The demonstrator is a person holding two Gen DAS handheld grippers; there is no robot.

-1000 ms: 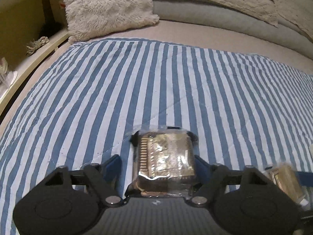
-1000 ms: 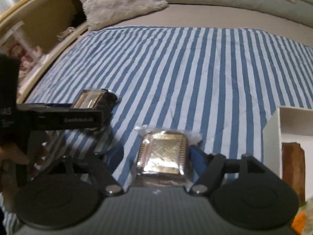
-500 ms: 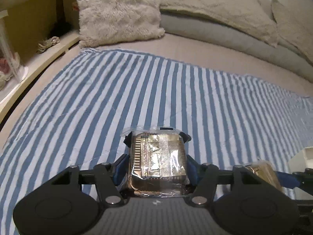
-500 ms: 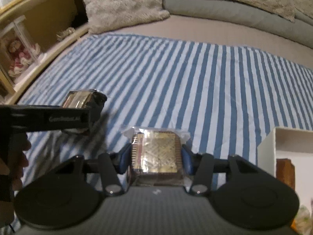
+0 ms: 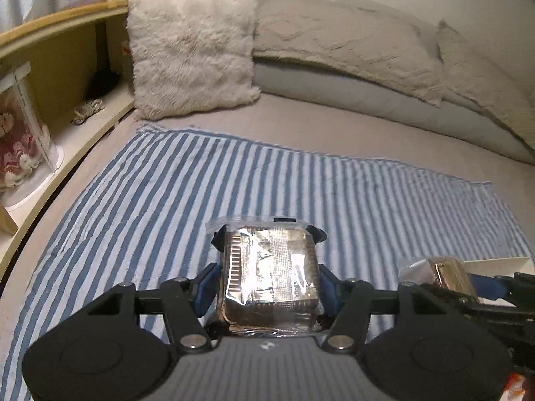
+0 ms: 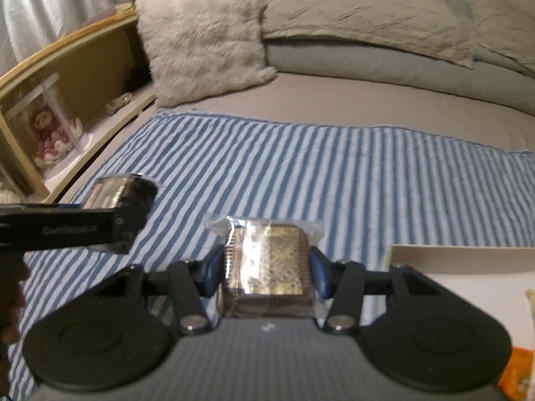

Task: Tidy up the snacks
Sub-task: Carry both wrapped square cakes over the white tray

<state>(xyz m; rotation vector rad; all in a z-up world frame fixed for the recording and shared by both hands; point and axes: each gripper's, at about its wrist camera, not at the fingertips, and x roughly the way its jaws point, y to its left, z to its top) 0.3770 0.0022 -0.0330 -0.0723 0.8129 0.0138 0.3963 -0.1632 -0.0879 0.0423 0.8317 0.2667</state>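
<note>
My left gripper (image 5: 267, 274) is shut on a clear-wrapped pack of brown square biscuits (image 5: 271, 267) and holds it above the blue-and-white striped cloth (image 5: 234, 187). My right gripper (image 6: 265, 267) is shut on a second wrapped biscuit pack (image 6: 267, 260), also lifted. In the left wrist view the right gripper's pack (image 5: 448, 274) shows at the right. In the right wrist view the left gripper's pack (image 6: 110, 190) shows at the left. A white box (image 6: 468, 260) lies at the right, its near part hidden by the gripper body.
The cloth lies on a grey bed. A fluffy white cushion (image 5: 190, 50) and grey pillows (image 5: 351, 40) lie at the far end. A wooden shelf (image 5: 60, 77) with a doll in a clear case (image 5: 20, 133) runs along the left. An orange packet (image 6: 515, 371) shows bottom right.
Both grippers closed on their biscuit packs and lifted them off the cloth; both views now tilt up toward the pillows.
</note>
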